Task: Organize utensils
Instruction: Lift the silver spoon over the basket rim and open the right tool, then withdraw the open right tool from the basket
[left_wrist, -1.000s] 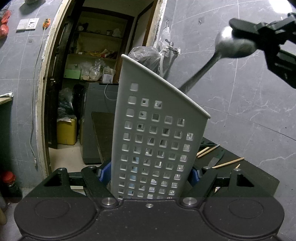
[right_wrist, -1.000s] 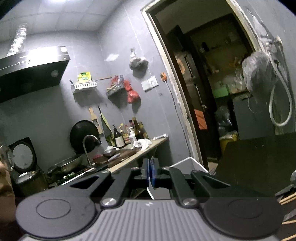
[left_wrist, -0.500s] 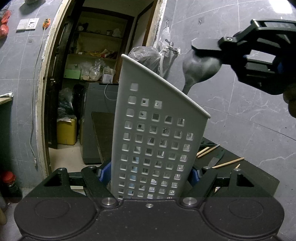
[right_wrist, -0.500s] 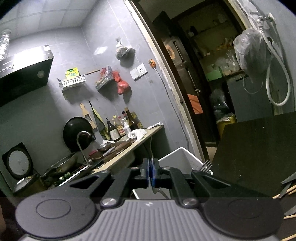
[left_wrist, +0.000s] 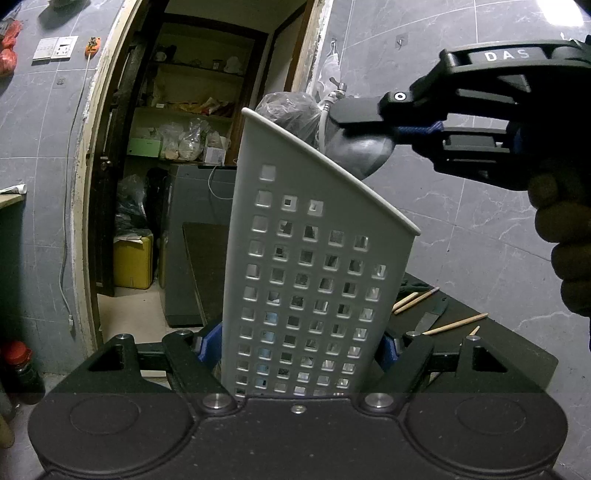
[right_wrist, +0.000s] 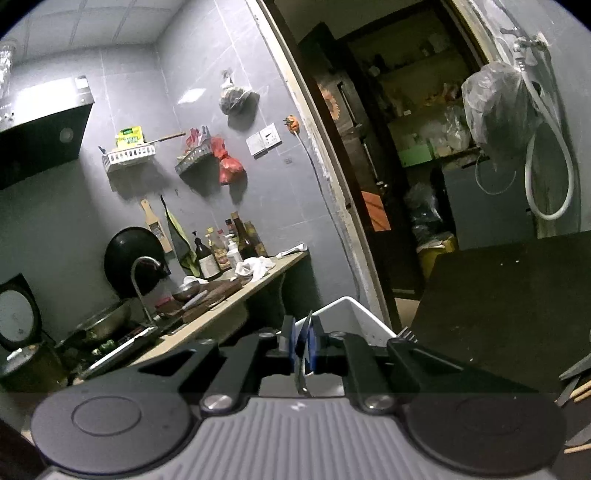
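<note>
- Grey-tiled kitchen walls surround an open doorway (left_wrist: 192, 155) leading to a storeroom with cluttered shelves; lighting is dim.
- Dark table (right_wrist: 517, 295) carries wooden chopsticks (left_wrist: 415, 299) and a knife (left_wrist: 432, 314), lying loose to the right of the holder.
- White perforated utensil holder (left_wrist: 310, 280) stands upright, clamped by its lower sides in the left gripper (left_wrist: 299, 350); the blue pads press its walls on both sides.
- Fork tines (right_wrist: 406, 335) show at the holder's rim in the right wrist view.
- Right gripper (left_wrist: 364, 127) sits just above the holder's slanted rim, with a hand (left_wrist: 565, 243) on its grip.
- Metal spoon (left_wrist: 360, 155) hangs bowl-up between the right fingers (left_wrist: 354, 110), its handle down behind the holder's rim and hidden by the wall.
- Right fingers have just been easing apart: in the right wrist view a narrow gap stands between the blue pads with the spoon's edge in it. Whether the pads are touching it cannot be determined.
- Kitchen worktop (right_wrist: 236, 295) with bottles and a sink tap lies in the background.
</note>
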